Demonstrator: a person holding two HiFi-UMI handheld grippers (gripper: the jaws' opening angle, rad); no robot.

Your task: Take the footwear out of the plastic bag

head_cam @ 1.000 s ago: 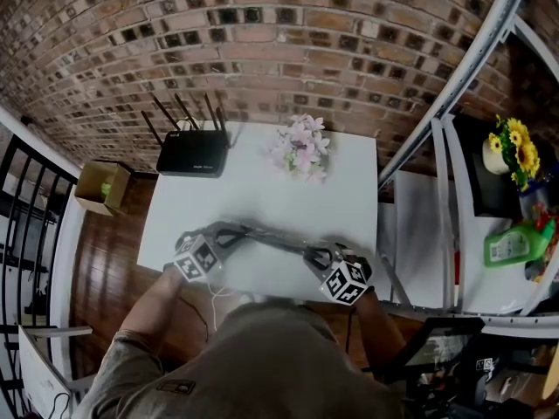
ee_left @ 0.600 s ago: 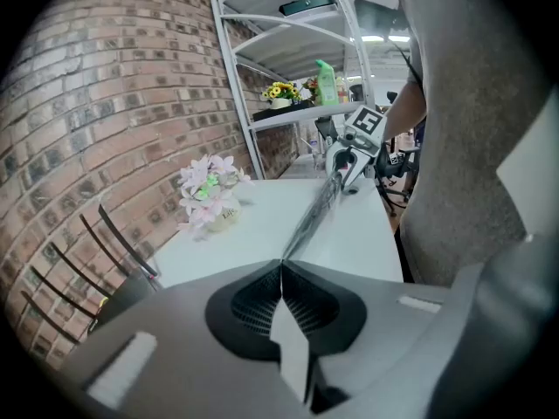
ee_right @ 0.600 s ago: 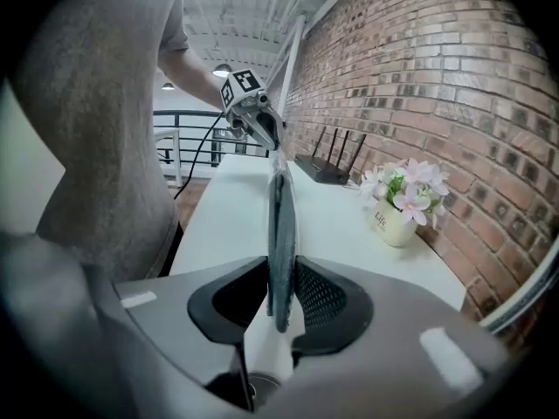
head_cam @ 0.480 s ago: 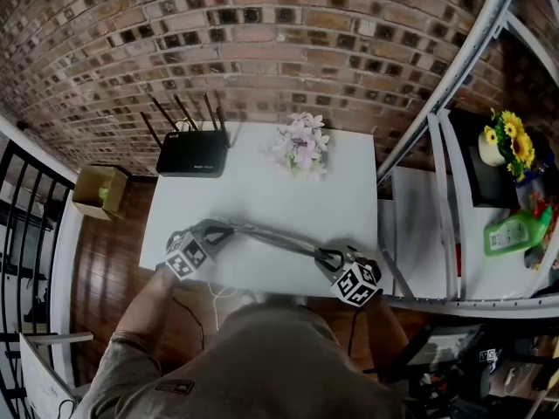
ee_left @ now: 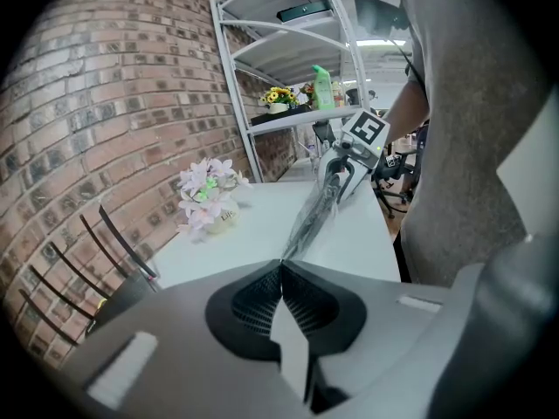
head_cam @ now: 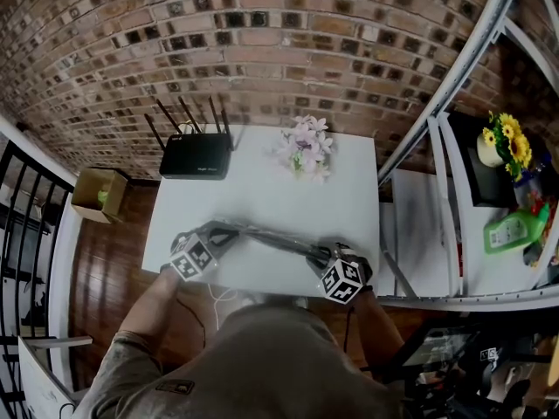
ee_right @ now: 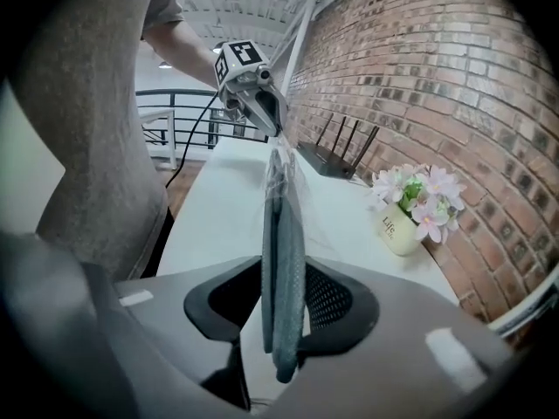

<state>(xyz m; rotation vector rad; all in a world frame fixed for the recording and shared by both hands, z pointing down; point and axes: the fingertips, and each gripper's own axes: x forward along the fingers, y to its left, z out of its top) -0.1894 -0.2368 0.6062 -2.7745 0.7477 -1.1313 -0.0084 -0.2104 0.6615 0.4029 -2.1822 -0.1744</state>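
Observation:
A clear plastic bag point(head_cam: 271, 238) is stretched taut above the near edge of the white table point(head_cam: 262, 190), between my two grippers. My left gripper point(head_cam: 223, 231) is shut on the bag's thin twisted end point(ee_left: 313, 212). At the other end my right gripper point(head_cam: 320, 256) has the grey footwear point(ee_right: 281, 243) standing on edge between its pads, still wrapped in the bag point(ee_right: 279, 160). Those jaws are opening, and the pads still touch the footwear on both sides. The footwear's lower end hangs below the jaws.
A black router point(head_cam: 196, 157) with antennas and a small pot of pink flowers point(head_cam: 304, 151) stand at the table's far side by the brick wall. A white metal rack point(head_cam: 437, 190) on the right carries sunflowers point(head_cam: 507, 142) and a green bottle point(head_cam: 507, 234). A cardboard box point(head_cam: 98, 190) sits on the floor at left.
Both grippers have shifted a little toward each other since half a second ago. The bag stays stretched between them.

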